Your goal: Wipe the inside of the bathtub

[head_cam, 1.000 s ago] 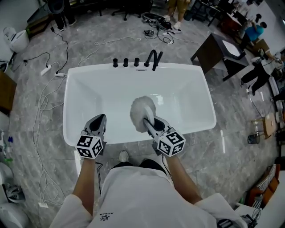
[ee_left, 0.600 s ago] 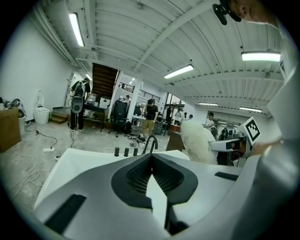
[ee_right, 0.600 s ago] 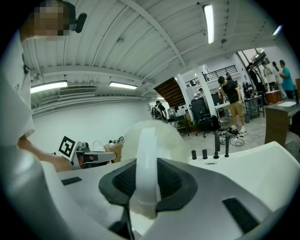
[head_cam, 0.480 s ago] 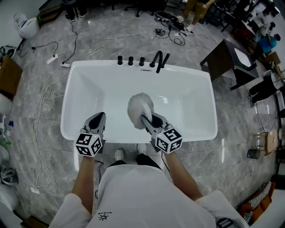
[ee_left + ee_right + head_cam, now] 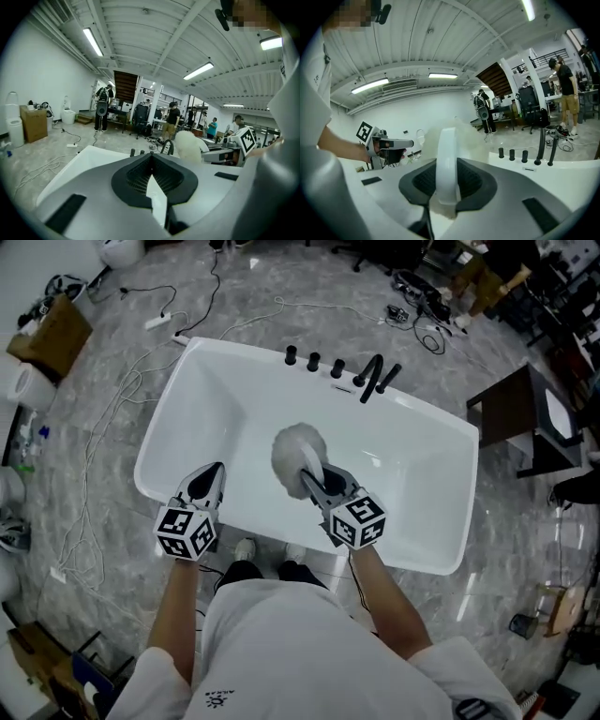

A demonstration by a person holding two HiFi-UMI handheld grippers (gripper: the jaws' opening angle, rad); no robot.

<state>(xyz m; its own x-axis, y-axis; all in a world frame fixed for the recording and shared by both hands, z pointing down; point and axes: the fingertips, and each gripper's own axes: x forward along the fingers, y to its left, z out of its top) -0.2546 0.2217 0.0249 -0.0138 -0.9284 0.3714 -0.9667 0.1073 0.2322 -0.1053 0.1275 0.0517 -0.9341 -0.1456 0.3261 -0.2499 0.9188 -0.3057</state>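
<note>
The white bathtub [image 5: 398, 474] lies below me, its black faucet [image 5: 373, 376] and knobs [image 5: 313, 360] on the far rim. My right gripper [image 5: 314, 486] is shut on the white handle [image 5: 446, 159] of a fluffy white brush [image 5: 298, 454], whose head hangs over the tub's middle. In the right gripper view the fluffy head [image 5: 461, 136] rises just beyond the jaws. My left gripper [image 5: 211, 472] hovers over the near rim at the left, shut with nothing in it [image 5: 151, 165]. The brush [image 5: 190, 145] shows to its right.
Cables [image 5: 103, 427] trail over the grey marble floor left of the tub. A cardboard box [image 5: 52, 329] stands far left and a dark table [image 5: 511, 409] to the right. The person's shoes [image 5: 267, 549] touch the near rim. People stand in the background [image 5: 172, 117].
The head view has swung, so the tub now sits turned in the picture. Both grippers keep nearly the same place by the near rim, and the brush stays held.
</note>
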